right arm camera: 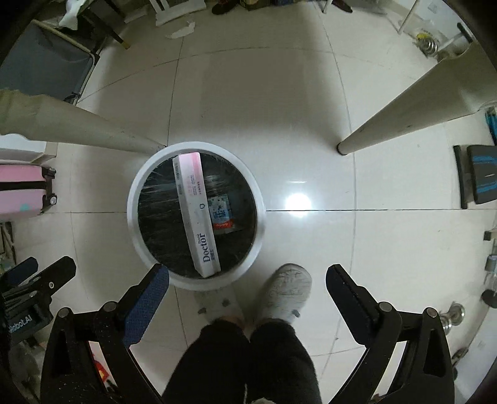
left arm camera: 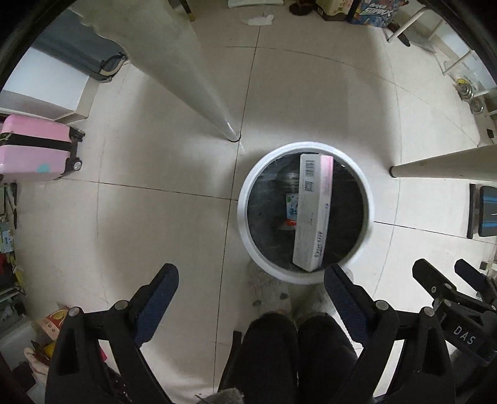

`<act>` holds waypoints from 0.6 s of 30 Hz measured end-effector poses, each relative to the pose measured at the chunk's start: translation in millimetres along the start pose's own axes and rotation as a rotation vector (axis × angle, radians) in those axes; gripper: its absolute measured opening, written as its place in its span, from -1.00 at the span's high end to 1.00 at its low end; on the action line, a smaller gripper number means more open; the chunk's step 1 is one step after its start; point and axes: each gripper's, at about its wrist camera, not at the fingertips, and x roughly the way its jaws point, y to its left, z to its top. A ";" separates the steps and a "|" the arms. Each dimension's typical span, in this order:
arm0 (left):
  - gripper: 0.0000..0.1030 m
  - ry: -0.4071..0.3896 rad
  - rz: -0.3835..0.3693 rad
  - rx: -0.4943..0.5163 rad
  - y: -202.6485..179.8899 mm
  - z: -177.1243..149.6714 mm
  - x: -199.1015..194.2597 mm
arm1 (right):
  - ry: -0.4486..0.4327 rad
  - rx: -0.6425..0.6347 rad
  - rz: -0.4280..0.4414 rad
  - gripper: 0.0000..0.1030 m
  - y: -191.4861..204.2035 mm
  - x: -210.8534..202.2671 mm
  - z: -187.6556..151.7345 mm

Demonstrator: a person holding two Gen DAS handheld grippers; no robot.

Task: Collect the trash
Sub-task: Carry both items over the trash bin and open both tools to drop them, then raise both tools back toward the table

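Observation:
A round white trash bin (left arm camera: pixel 245 223) (right arm camera: pixel 132 217) with a black liner stands on the tiled floor. A long white and pink box (left arm camera: pixel 312 211) (right arm camera: pixel 195 214) lies tilted across its mouth, and a small blue and white packet (left arm camera: pixel 291 211) (right arm camera: pixel 221 215) rests deeper inside. My left gripper (left arm camera: pixel 251 281) hangs open above the floor just left of the bin, nothing between its fingers. My right gripper (right arm camera: pixel 248 281) is open too, above the floor to the right of the bin, and it shows at the right edge of the left wrist view (left arm camera: pixel 444 273).
Two pale table legs (left arm camera: pixel 230 133) (left arm camera: pixel 396 171) stand beside the bin. A person's dark trouser legs (right arm camera: pixel 242 357) and grey slipper (right arm camera: pixel 289 289) are below the grippers. A pink suitcase (left arm camera: pixel 34 149) sits at left, crumpled tissue (left arm camera: pixel 257 20) lies on the far floor, a dark scale (right arm camera: pixel 478 175) at right.

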 end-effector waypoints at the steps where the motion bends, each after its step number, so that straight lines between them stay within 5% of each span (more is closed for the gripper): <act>1: -0.86 -0.006 0.001 -0.001 0.6 -2.8 -10.4 | -0.006 -0.007 -0.002 -0.98 1.2 -12.0 -2.6; 18: -0.86 -0.099 -0.059 0.019 11.7 -52.7 -198.3 | -0.098 -0.042 0.034 -0.92 25.2 -249.7 -45.1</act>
